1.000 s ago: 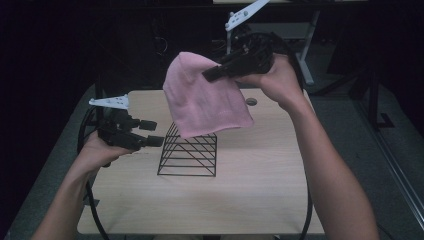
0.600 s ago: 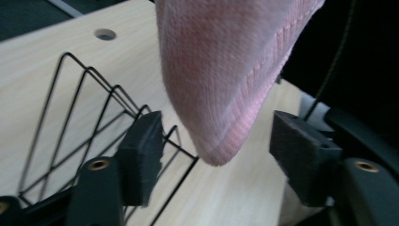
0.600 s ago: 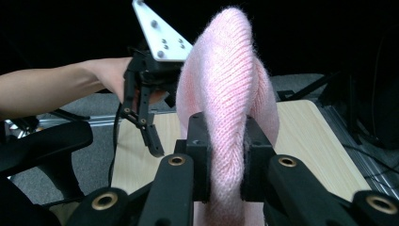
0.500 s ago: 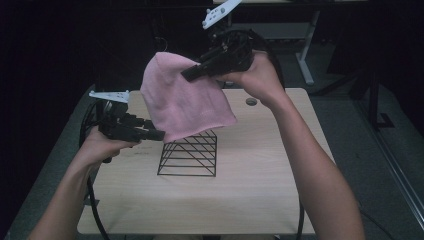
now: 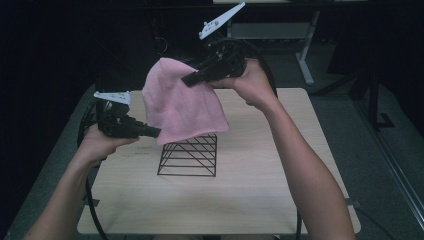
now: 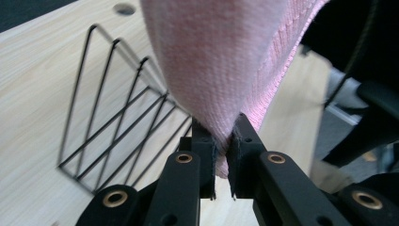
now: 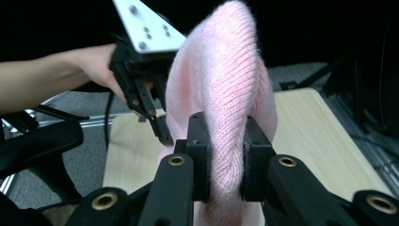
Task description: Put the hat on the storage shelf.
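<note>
Now the wooden table (image 5: pixel 280 200) fills the lower frame; the pink hat (image 5: pixel 180 107) hangs mid-frame above the wire rack (image 5: pixel 189 156); the right gripper (image 5: pixel 192 79) pinches its top to lift it; the left gripper (image 5: pixel 156 132) has just closed on its bottom edge, likely to stretch it.

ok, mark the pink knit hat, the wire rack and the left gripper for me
pink knit hat (image 5: pixel 182 107), high view, middle of the hanging knit.
wire rack (image 5: pixel 189 156), high view, its slanted front wires.
left gripper (image 6: pixel 222 155), left gripper view, between the fingertips pinching the hat's edge.
</note>
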### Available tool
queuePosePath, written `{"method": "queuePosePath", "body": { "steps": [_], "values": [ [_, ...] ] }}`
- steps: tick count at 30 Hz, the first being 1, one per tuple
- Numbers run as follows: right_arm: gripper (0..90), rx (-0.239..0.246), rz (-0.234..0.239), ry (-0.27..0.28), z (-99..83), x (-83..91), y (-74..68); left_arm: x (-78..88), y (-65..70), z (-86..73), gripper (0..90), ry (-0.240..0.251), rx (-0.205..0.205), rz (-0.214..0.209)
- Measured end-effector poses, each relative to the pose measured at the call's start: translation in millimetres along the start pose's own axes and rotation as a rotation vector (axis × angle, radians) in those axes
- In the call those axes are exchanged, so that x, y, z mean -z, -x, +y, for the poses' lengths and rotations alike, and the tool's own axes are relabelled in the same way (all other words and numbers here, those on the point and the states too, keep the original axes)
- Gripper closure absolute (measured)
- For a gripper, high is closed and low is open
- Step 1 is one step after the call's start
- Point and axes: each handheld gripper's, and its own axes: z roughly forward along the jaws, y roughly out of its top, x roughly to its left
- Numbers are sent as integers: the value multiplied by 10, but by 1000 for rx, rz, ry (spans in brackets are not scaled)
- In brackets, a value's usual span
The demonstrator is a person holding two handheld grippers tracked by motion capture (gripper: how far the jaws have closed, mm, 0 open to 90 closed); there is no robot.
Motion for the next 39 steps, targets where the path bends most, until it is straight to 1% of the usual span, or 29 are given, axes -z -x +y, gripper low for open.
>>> {"method": "queuePosePath", "body": {
  "steps": [1,2,4,6,7,13,14,15,20,21,22,23,24,26,29,30,32,34,36,38,39],
  "values": [
    [773,-34,4,1,-71,-41,57,-32,-29,-8,830,-16,-5,25],
    [773,-34,4,1,-71,-41,57,-32,-29,-8,830,-16,-5,25],
    [773,-52,5,3,-139,-60,100,-55,-58,-17,830,-25,3,33],
    [773,-58,7,5,-199,-65,129,-69,-91,-22,830,-26,8,41],
    [773,-68,10,18,-250,-63,144,-95,-123,-27,829,-25,15,45],
    [772,-64,28,19,-345,-82,156,-172,-165,-62,829,-30,19,44],
    [772,-70,30,20,-360,-85,146,-185,-164,-71,828,-40,15,45],
    [771,-60,33,17,-377,-87,148,-193,-157,-76,829,-49,11,54],
    [767,-68,46,20,-455,-102,132,-203,-123,-109,827,-67,-2,66],
    [763,-71,52,20,-467,-113,121,-204,-123,-124,827,-71,-4,69],
    [763,-59,46,17,-479,-128,110,-207,-123,-141,827,-72,0,71],
    [763,-53,45,13,-490,-147,99,-209,-126,-158,827,-78,-5,74],
    [763,-62,54,11,-498,-167,85,-216,-123,-178,827,-79,-1,75],
    [763,-59,59,9,-516,-199,70,-225,-121,-215,827,-87,-5,76],
    [761,-60,75,12,-541,-237,52,-226,-121,-265,826,-84,-3,88],
    [759,-54,73,16,-549,-247,47,-224,-129,-281,826,-88,-3,94],
    [758,-54,72,9,-561,-267,34,-227,-139,-315,826,-83,7,93],
    [758,-51,74,4,-570,-294,19,-235,-132,-338,825,-89,3,101],
    [756,-53,85,2,-580,-315,3,-246,-121,-359,826,-88,0,106],
    [753,-66,113,8,-596,-335,-2,-262,-112,-386,826,-97,-12,118],
    [751,-71,116,-3,-613,-368,-13,-273,-104,-402,826,-99,-10,123]
  ]
}}
